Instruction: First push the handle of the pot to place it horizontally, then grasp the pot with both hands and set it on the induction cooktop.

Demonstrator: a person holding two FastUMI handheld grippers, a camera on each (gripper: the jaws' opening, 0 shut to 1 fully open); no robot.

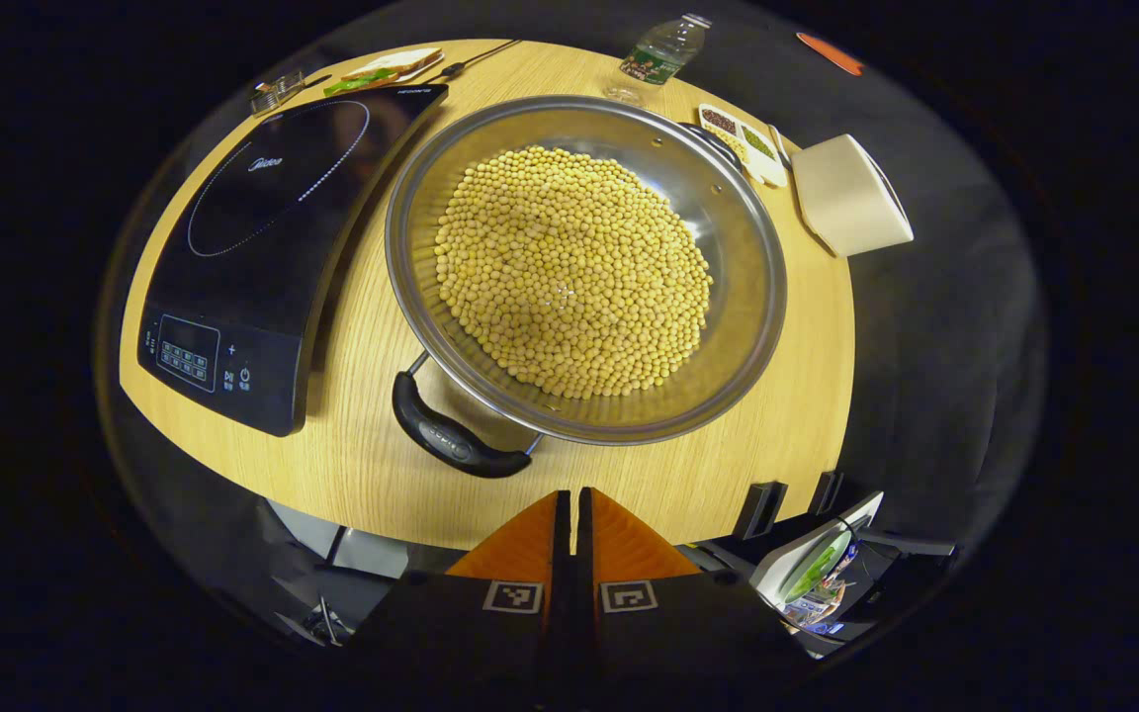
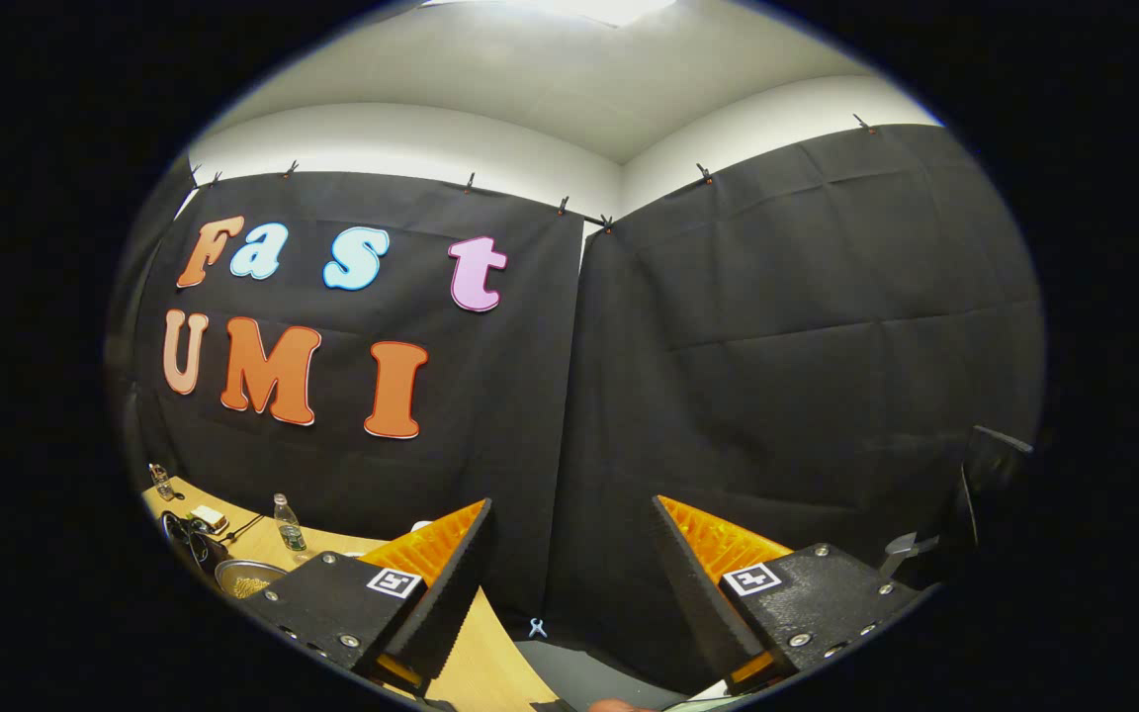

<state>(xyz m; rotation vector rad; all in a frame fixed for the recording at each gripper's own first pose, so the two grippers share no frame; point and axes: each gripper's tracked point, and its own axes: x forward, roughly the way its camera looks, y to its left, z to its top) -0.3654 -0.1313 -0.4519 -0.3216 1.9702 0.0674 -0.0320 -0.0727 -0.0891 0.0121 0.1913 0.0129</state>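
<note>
The pot (image 1: 584, 267), a wide steel pan filled with yellow beans (image 1: 572, 269), is seen in the left gripper view standing on the wooden bench (image 1: 777, 435), just beside the induction cooktop (image 1: 263, 257), which lies to its left in that view. The black handle (image 1: 451, 435) of the pot is found at the near rim, on the lower left side, and its long axis is seen running obliquely, from upper left to lower right, so it is not yet placed horizontally. The left gripper (image 1: 572, 514) is held above the near edge of the bench with its jaws pressed together and nothing between them; the handle lies just ahead of the tips and slightly to the left. A second, smaller handle (image 1: 718, 143) is visible at the far rim. In the right gripper view, the right gripper (image 2: 569, 574) is held high and pointed at the booth's wall, with its jaws spread wide and empty, and the pot (image 2: 248, 577) is seen small at the lower left, well apart from it. The left gripper is therefore judged to be the nearer one, and the push on the handle is probably to be made by it, with the closed tips used sideways against the handle. A light push is advised, since the beans could be shaken out.
</note>
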